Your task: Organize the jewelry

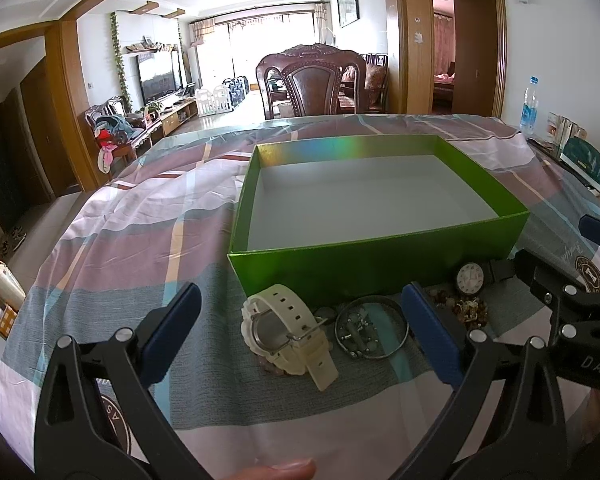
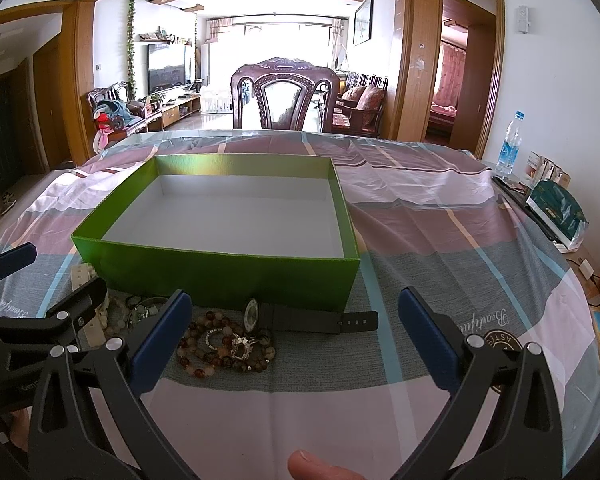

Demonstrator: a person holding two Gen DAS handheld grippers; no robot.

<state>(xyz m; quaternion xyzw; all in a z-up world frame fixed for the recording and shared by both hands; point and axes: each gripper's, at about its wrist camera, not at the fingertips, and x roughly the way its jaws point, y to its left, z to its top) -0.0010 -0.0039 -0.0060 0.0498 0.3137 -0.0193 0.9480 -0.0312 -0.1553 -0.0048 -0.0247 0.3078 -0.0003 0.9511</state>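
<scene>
An empty green box with a white inside stands on the plaid tablecloth; it also shows in the right wrist view. In front of it lie a white watch, a metal bangle around small pieces, a black watch and brown bead bracelets. My left gripper is open over the white watch and bangle. My right gripper is open over the beads and black watch. Both are empty.
A dark wooden chair stands behind the table. A water bottle, a green packet and small boxes sit at the table's right edge. The plaid cloth stretches to the right of the box.
</scene>
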